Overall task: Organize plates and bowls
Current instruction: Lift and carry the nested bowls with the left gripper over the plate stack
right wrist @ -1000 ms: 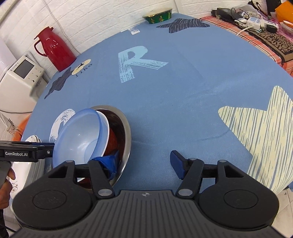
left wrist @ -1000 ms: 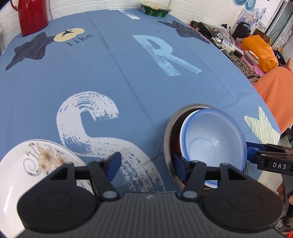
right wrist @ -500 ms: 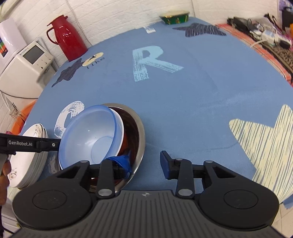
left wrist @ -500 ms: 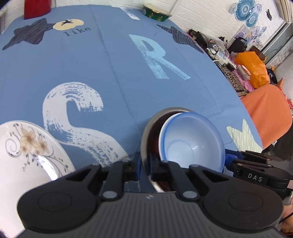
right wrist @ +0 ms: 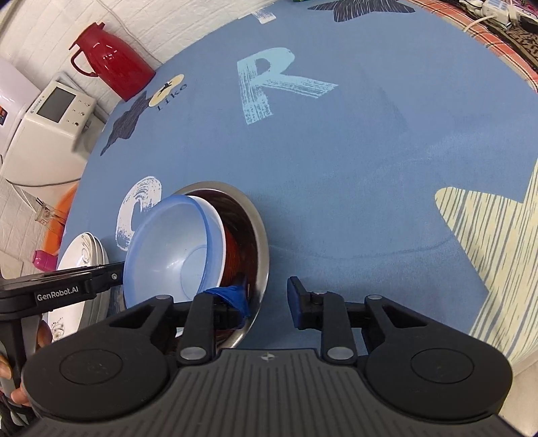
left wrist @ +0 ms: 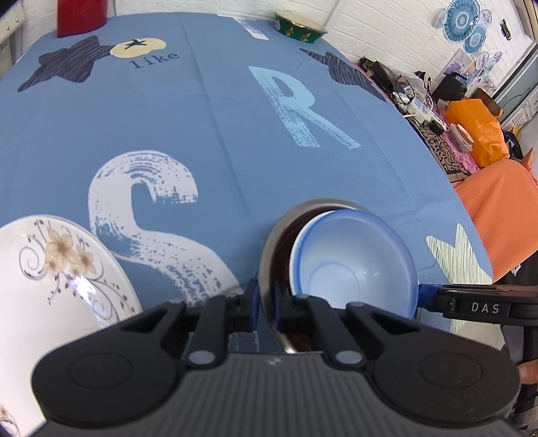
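A steel bowl (left wrist: 269,255) (right wrist: 259,235) stands on the blue tablecloth (left wrist: 208,111), near its front edge. Inside it sits a red-brown bowl (right wrist: 235,248), and a translucent blue bowl (left wrist: 353,269) (right wrist: 171,248) leans tilted on top. My left gripper (left wrist: 267,302) (right wrist: 116,274) is shut on the steel bowl's near-left rim. My right gripper (right wrist: 267,299) (left wrist: 427,295) is open and straddles the opposite rim, one finger inside the bowl by the blue bowl's edge, the other outside. A stack of white floral plates (left wrist: 50,285) (right wrist: 84,248) lies to the left.
At the table's far side stand a red thermos (right wrist: 111,57) and a green bowl (left wrist: 301,27). A white appliance (right wrist: 50,124) is beyond the left edge. An orange chair (left wrist: 497,208) and a cluttered side table (left wrist: 433,111) are off to the right.
My left gripper went from open to shut on the steel bowl's rim. The right gripper's fingers have drawn closer together around the opposite rim. The bowls stay in place.
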`<state>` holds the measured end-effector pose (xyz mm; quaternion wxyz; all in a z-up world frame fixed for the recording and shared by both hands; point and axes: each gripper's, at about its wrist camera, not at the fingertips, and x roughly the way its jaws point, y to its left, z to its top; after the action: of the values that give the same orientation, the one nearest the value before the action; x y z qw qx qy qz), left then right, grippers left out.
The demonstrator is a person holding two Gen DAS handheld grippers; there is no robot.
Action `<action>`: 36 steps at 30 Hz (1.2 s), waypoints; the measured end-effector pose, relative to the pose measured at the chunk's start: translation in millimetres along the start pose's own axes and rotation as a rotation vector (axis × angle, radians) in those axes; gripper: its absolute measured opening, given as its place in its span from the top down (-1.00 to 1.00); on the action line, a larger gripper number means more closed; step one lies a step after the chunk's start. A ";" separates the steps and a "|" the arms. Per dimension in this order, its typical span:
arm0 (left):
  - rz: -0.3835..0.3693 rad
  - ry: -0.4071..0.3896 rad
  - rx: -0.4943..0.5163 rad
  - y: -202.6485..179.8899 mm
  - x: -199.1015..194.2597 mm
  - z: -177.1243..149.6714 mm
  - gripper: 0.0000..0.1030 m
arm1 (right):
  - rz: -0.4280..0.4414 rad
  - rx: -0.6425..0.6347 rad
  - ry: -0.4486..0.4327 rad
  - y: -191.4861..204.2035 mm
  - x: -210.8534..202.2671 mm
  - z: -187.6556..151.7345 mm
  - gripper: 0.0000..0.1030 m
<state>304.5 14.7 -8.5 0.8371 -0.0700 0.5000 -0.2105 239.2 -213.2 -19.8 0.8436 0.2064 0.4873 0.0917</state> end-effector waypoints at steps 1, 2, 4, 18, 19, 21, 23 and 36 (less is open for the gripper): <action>-0.005 0.000 -0.007 0.8 -0.4 -0.5 1.00 | 0.005 0.010 0.008 -0.1 0.3 -0.2 0.88; -0.009 -0.002 -0.010 1.8 -0.9 -1.0 1.00 | 0.015 0.028 0.021 -2.4 0.7 0.7 0.89; -0.011 -0.004 -0.015 3.6 -2.0 -2.1 1.00 | 0.031 0.061 0.033 -5.8 1.2 0.4 0.89; -0.001 0.001 -0.058 14.6 -9.1 4.8 1.00 | 0.059 0.080 0.043 9.4 1.7 11.4 0.92; 0.005 -0.003 -0.059 16.9 -9.2 4.4 1.00 | 0.067 0.083 0.050 9.5 4.8 11.1 0.92; 0.015 -0.001 -0.069 21.0 -8.7 4.0 1.00 | 0.087 0.116 0.071 7.2 11.1 9.1 0.92; 0.024 -0.008 -0.069 22.8 -10.4 4.6 1.00 | 0.107 0.160 0.090 3.9 15.3 7.5 0.92; 0.050 -0.080 -0.090 38.7 -30.3 18.6 1.00 | 0.125 0.104 0.106 37.3 15.6 16.5 0.88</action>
<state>319.1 60.7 12.4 0.8575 -0.1033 0.4765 -0.1641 263.1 -178.5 -8.5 0.7974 0.2747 0.5215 0.1293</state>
